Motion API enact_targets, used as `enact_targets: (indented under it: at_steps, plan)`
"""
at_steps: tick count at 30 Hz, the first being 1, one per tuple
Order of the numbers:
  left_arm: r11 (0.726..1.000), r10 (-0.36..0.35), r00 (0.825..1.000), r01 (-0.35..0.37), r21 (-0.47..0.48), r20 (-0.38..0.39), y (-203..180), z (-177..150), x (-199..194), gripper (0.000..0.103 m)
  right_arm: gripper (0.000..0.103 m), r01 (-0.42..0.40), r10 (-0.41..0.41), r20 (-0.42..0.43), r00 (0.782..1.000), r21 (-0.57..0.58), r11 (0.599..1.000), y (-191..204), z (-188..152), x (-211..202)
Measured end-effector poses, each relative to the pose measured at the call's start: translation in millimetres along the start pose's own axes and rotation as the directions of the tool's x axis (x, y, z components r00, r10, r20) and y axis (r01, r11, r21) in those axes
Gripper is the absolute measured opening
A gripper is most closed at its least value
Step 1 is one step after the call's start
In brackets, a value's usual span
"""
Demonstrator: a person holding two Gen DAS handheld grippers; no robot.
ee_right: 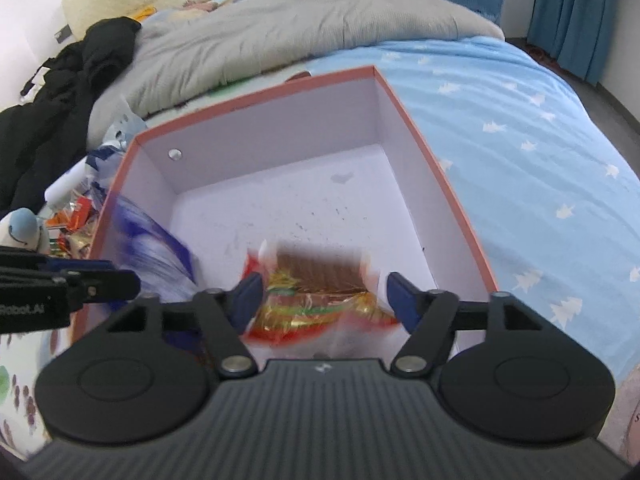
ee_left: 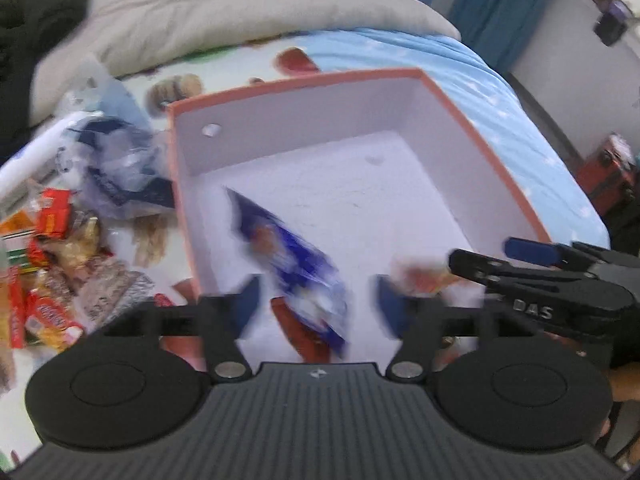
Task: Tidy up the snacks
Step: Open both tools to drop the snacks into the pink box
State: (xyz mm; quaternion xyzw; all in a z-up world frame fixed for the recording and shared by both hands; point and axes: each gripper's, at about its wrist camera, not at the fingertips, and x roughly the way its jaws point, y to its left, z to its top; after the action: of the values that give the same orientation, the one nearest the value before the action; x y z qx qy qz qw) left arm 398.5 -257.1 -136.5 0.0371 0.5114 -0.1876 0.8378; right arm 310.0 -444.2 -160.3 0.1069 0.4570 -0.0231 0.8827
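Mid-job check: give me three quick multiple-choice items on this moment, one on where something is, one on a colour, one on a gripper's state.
1. Where does the pile of loose snacks lie?
A. inside the box
B. on the bed, outside the box's left wall
C. on the floor

2. What colour is the box's rim?
A. orange-pink
B. green
C. black

3. How does the right gripper stand over the red and gold snack packet?
A. shut on it
B. open, pads clear of it
C. out of view

Answers: 1 B, the left wrist view shows the wrappers heaped beside the box. 2 A, the edge reads orange-pink around white walls. 3 B, gaps show at both pads.
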Motion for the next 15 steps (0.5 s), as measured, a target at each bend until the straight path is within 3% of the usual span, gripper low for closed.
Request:
enact_targets:
  at_steps: [3, 8, 15]
  plan:
    - [0.999, 0.041, 0.998, -0.041, 0.007, 0.040, -0.6, -2.0, -23.1, 0.084, 0.072, 0.001, -0.001, 0.011, 1.000, -0.002, 1.000, -1.0, -0.5, -7.2]
    - [0.997, 0.052, 0.994, -0.046, -0.062, 0.097, -0.2, -8.8, -81.5, 0.088, 0.075, 0.007, -0.008, 0.057, 0.998, 0.016, 1.000, -0.8, 0.9, -37.8]
    - [0.989, 0.083, 0.983, -0.061, -0.134, 0.166, -9.9, -37.5, -191.9, 0.091, 0.083, 0.014, -0.014, 0.157, 0.988, 0.003, 1.000, 15.2, -6.7, -102.1]
